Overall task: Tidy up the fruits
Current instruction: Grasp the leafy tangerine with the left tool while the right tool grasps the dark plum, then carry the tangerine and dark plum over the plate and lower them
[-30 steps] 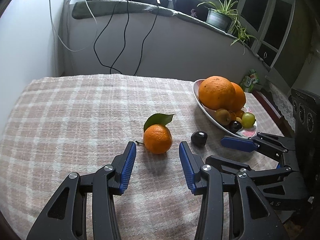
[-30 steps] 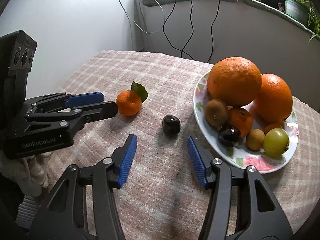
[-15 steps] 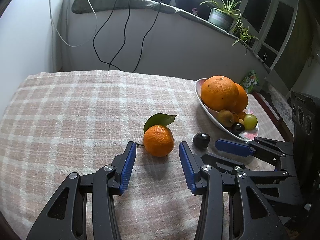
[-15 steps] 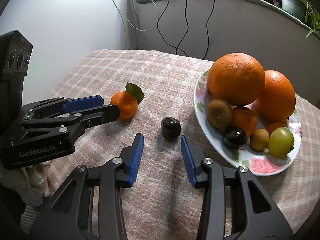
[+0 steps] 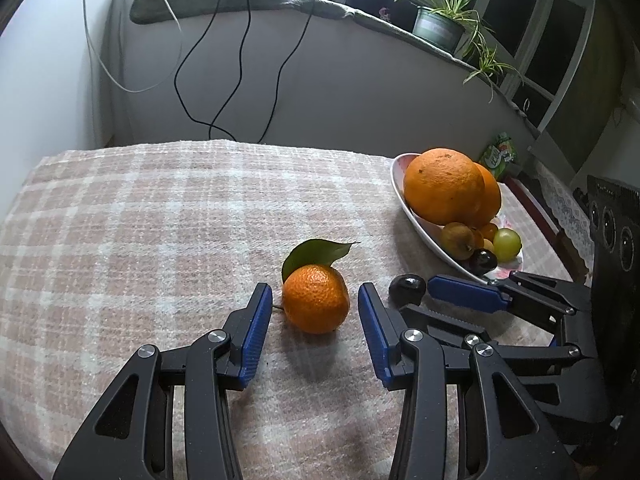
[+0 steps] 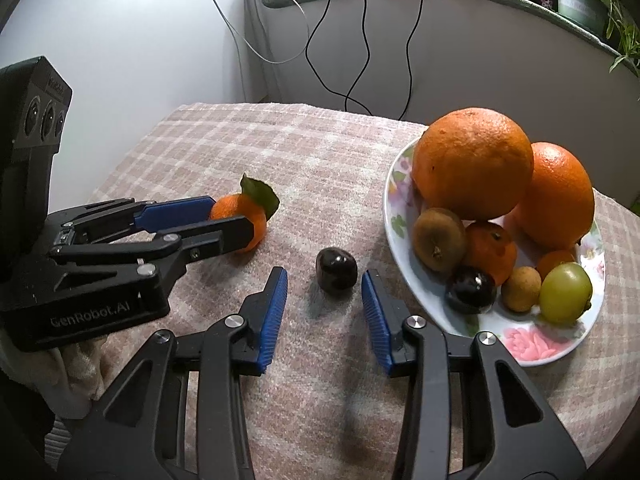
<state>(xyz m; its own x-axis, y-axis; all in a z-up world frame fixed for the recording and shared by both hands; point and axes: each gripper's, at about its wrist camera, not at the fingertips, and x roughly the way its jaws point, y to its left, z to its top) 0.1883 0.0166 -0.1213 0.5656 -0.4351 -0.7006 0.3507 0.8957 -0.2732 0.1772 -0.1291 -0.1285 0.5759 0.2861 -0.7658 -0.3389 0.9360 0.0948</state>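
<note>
Our left gripper (image 5: 313, 304) stands open around the mandarin (image 5: 315, 298), not touching. Our right gripper (image 6: 324, 288) stands open around the dark plum (image 6: 336, 269).

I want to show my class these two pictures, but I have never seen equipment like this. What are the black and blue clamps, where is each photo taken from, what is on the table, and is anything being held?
The clamps are two hand-held grippers, each carrying a wide-angle camera that looks along its fingers. One picture comes from the left gripper, the other from the right gripper. On the checked tablecloth lie a leafy mandarin and a dark plum, beside a flowered plate piled with fruit. Nothing is held: the mandarin sits between the left fingers and the plum between the right ones, with gaps showing.
</note>
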